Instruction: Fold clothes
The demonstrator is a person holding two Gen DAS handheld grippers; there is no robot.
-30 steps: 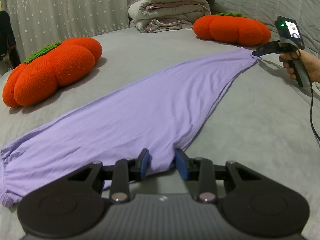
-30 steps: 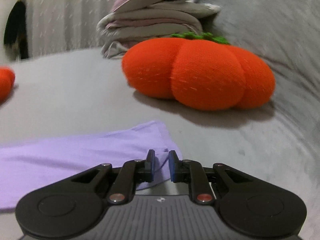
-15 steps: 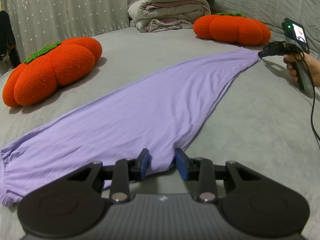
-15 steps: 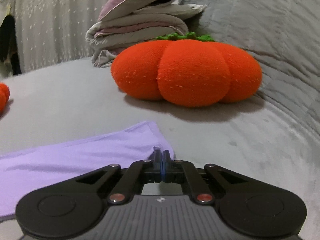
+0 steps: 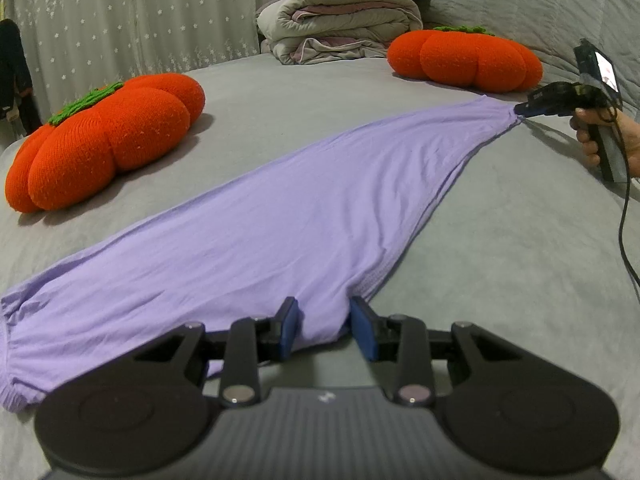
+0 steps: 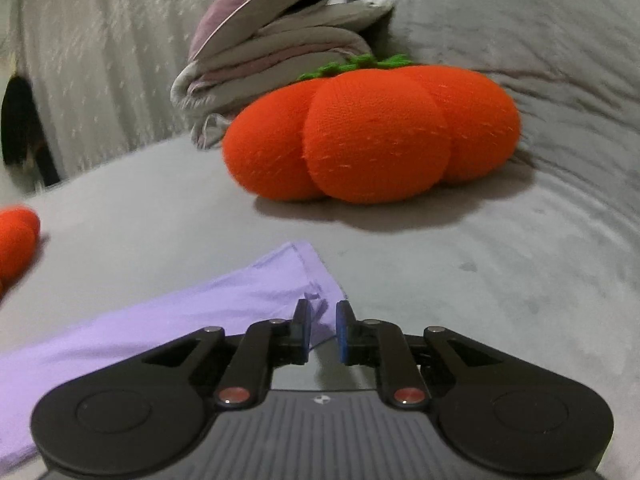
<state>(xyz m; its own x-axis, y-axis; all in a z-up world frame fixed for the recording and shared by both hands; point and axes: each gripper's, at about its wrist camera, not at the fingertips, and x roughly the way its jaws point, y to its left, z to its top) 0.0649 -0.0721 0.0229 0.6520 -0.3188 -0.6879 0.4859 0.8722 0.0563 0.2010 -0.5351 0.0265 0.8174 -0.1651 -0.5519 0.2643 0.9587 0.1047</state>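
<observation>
Left wrist view: curtain [image 5: 132,20] far left, pumpkin cushion [image 5: 104,140] on the grey bed [image 5: 500,240], lilac garment [image 5: 280,216] stretched diagonally, folded quilts [image 5: 344,20] far back. Left gripper [image 5: 323,328] stands parted over the garment's near edge; right gripper [image 6: 320,330] has just been opening, its jaws apart around the far corner.

The right wrist view is smeared with motion blur, softening the curtain [image 6: 100,60] and the pumpkin cushion [image 6: 372,136], while a second cushion [image 6: 16,240] is cut off at its left edge. The purple garment [image 5: 280,220] runs under the left gripper [image 5: 324,326], hiding its near hem. Only the person's hand [image 5: 600,136] shows at the frame edge.
</observation>
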